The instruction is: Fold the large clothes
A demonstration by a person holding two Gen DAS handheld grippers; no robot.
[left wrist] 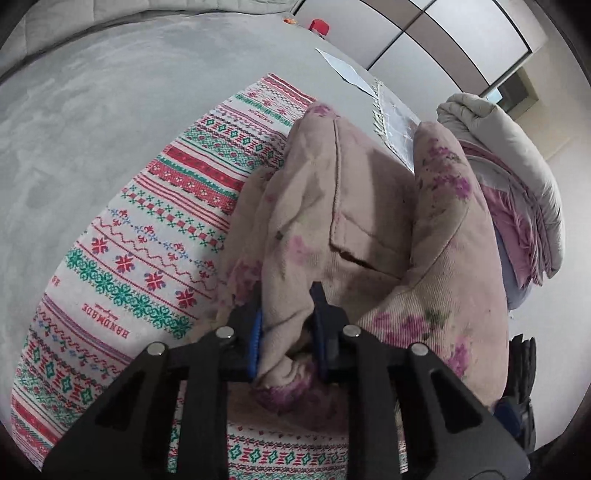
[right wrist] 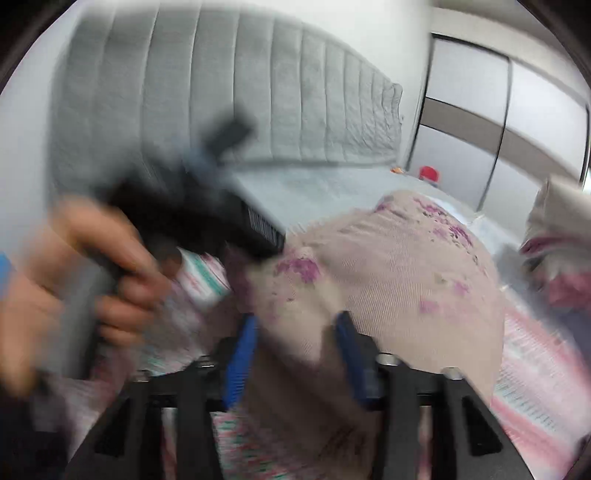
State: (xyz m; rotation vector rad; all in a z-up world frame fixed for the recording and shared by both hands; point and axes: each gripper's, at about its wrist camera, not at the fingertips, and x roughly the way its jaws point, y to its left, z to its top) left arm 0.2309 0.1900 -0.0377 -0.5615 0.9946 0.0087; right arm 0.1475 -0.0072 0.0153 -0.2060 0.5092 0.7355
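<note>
A large beige garment with purple flowers point(left wrist: 369, 206) lies bunched on a red-and-green patterned cloth point(left wrist: 155, 240) spread over the bed. My left gripper point(left wrist: 288, 328) is shut on a fold of the garment's near edge, and its blue pads pinch the fabric. In the blurred right wrist view a hand point(right wrist: 122, 280) holds that left gripper point(right wrist: 221, 206), whose tips are buried in the garment point(right wrist: 388, 277). My right gripper point(right wrist: 295, 350) stands with its jaws wide apart. Cloth lies loosely between its blue pads point(right wrist: 240, 365).
The bed's grey cover point(left wrist: 92, 110) stretches left and back to a padded headboard point(right wrist: 240, 92). A heap of other clothes point(left wrist: 524, 177) sits at the right. A fringed white cloth point(left wrist: 391, 118) and a red object point(left wrist: 318, 26) lie farther back. Wardrobe doors point(left wrist: 443, 33) stand behind.
</note>
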